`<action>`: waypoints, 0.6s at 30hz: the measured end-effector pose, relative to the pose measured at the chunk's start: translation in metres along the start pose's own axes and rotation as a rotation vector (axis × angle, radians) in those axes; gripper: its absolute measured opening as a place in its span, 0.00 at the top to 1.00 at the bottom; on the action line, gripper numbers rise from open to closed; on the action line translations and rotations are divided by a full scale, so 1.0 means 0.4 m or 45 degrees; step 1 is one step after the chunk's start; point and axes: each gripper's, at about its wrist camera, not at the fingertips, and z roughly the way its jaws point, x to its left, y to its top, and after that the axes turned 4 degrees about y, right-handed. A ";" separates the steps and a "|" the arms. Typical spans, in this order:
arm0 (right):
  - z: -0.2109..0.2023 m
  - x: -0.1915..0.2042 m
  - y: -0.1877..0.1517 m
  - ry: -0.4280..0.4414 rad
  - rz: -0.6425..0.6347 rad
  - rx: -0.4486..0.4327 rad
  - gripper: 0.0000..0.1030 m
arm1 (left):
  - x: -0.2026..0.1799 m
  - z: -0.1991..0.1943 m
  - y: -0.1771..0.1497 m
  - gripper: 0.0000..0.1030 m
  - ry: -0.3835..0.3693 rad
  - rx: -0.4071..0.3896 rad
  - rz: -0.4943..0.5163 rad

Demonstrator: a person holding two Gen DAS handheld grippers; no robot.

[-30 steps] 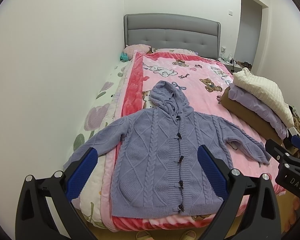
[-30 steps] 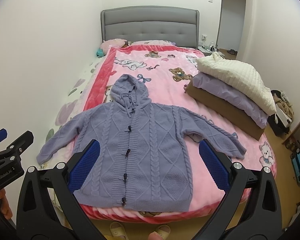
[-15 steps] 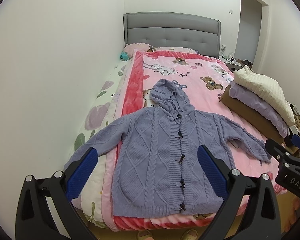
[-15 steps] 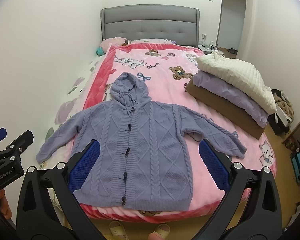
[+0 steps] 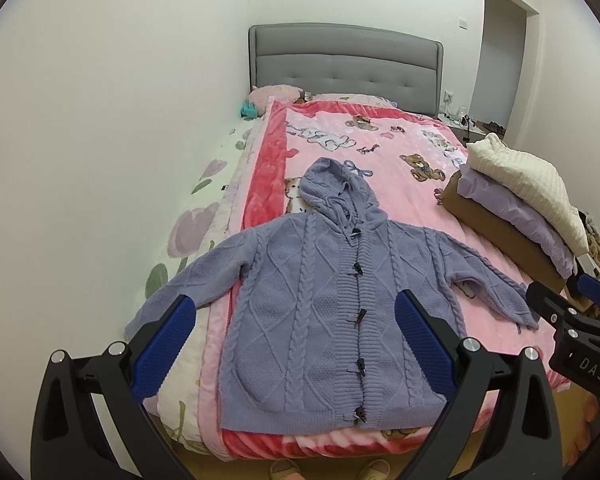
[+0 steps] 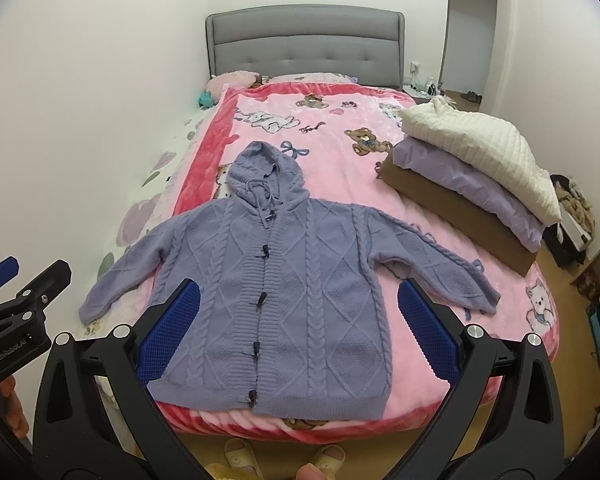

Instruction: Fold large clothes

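- The bed with a grey tufted headboard [image 5: 346, 68] stood with one long side against the white wall [image 5: 112, 152]; the other long side and the foot faced bare wood floor [image 6: 560, 364].
- A pink fleece blanket printed with bears [image 6: 332, 148] covered most of the bed and hung over the foot edge; a floral sheet [image 5: 204, 204] showed between blanket and wall.
- The blanket's headboard half lay bare of clothes.
- No containers were seen. A stack of folded items, cream knit on lilac on brown [image 6: 472, 168], sat at the bed's floor-side edge, well apart from the cardigan.
- The lavender cable-knit hooded cardigan with dark toggles [image 5: 340, 312] lay flat, face up and buttoned, on the foot half of the bed, hood toward the headboard, hem at the foot edge, both sleeves spread outward. The wall-side sleeve reached onto the floral sheet.
- The left gripper [image 5: 296, 344] was held above the foot of the bed, blue pads wide apart, gripping nothing, clear of the cardigan.
- The right gripper [image 6: 300, 332] was likewise spread wide and empty, beside the left one.
- Two beige slippers [image 6: 240, 456] stood on the floor at the bed's foot.
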 end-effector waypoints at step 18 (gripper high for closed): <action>0.098 -0.061 0.046 0.261 -0.051 0.015 0.08 | 0.004 0.087 -0.043 0.05 0.083 0.040 -0.297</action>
